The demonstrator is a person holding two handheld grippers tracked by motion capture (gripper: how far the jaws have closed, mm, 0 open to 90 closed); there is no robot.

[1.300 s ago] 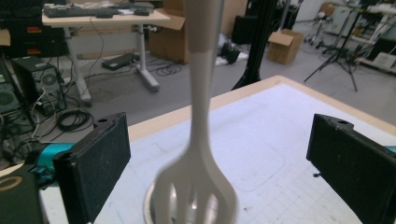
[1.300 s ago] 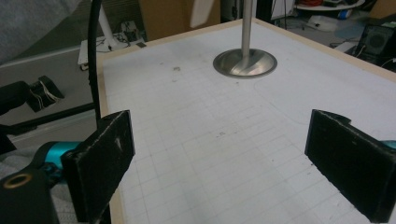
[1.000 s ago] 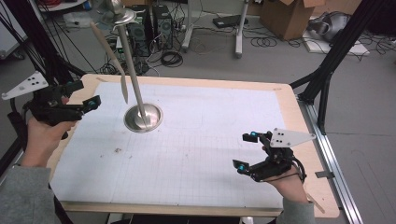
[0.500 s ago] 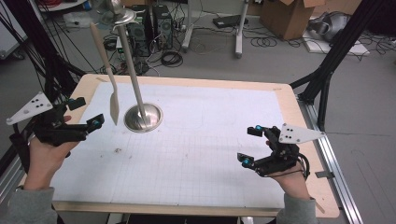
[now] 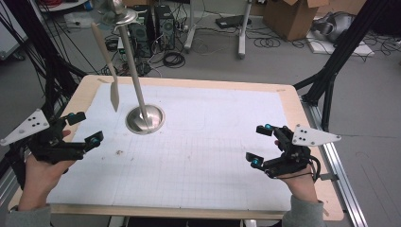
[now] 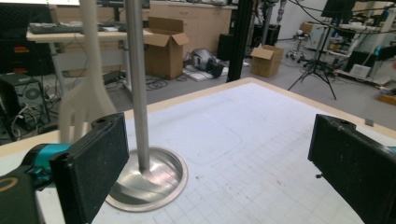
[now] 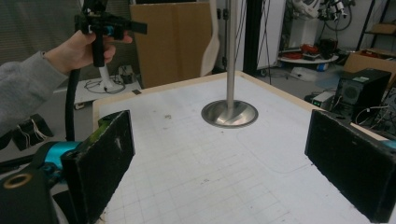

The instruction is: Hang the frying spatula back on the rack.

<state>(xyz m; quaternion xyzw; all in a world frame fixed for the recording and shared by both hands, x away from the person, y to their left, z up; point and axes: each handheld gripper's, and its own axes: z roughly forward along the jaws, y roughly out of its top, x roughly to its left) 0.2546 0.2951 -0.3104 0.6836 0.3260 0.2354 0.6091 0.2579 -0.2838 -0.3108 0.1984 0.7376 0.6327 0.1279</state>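
**Left gripper drawn back from the hanging utensil**

Since a second ago, the left gripper (image 5: 80, 130) has been pulled back and downward along the left edge of the table (image 5: 302, 137), away from the pale utensil (image 5: 108, 71), and the utensil has swung slightly towards the steel stand (image 5: 142, 101). The right gripper (image 5: 259, 144) has been shifted only a little, near the right front of the table.

In the high view, the left gripper is seen at the left edge of the white gridded mat (image 5: 198, 156), held in a hand (image 5: 40, 172). Its jaws are spread wide, and nothing is held between them. In the left gripper view, the same wide gap is seen between the two black pads (image 6: 95, 168), with the mat visible through it.

The pale utensil is hung from the top of the stand and is suspended above the table's back left area, just beside the stand's pole. In the left gripper view it is shown to be a fork (image 6: 86, 93), tines downward, blurred, beyond the left pad. It is touched by neither gripper.

The stand's round steel base is set on the mat, left of centre, with a thin upright pole rising from it.

The right gripper is held by the other hand (image 5: 300, 182), well apart from the stand. Its jaws are also wide open and empty, as seen in the right gripper view, where the stand (image 7: 229, 112) is framed between the pads (image 7: 105, 161).
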